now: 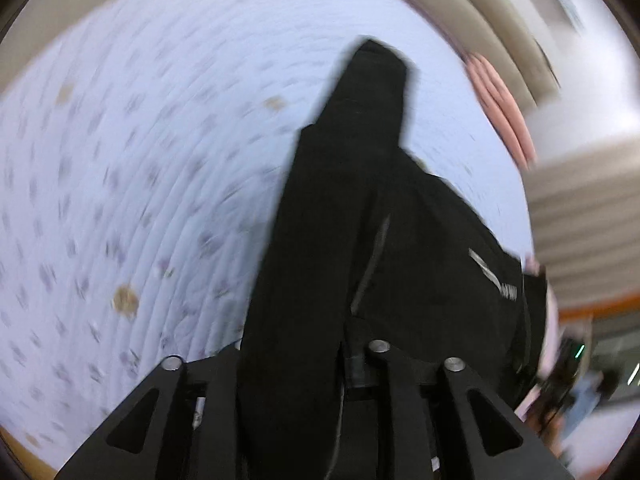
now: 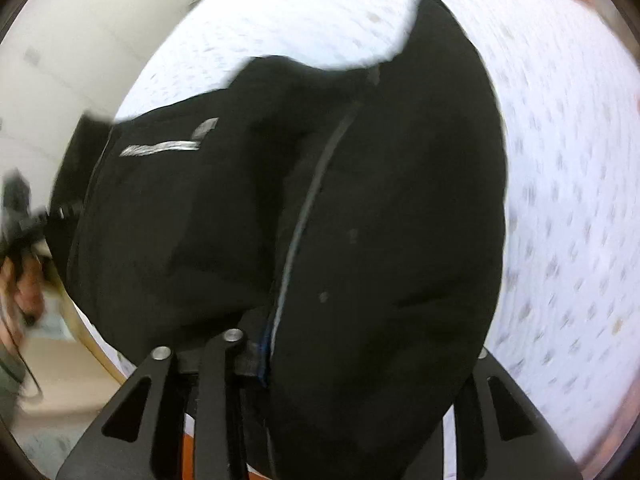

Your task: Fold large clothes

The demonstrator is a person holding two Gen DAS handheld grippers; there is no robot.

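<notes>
You see a black jacket [image 1: 328,240] with a grey zip line [image 2: 304,208] and silver-white lettering [image 2: 160,147]; beneath it the bedsheet [image 1: 140,160] is pale white-blue, dotted with small purple-grey marks and a few tan spots; a pink striped pillow [image 1: 502,108] edges it; both grippers' frames are black.

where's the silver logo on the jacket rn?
The logo sits upper left in the right wrist view, left of the zipper on the black jacket; lower right in the left wrist view.

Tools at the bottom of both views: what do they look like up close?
Both the left tool and the right tool are matte black, built from angular flat arms with triangular cut-outs and round silver pins at the joints. No cables or markings are clearly visible.
</notes>
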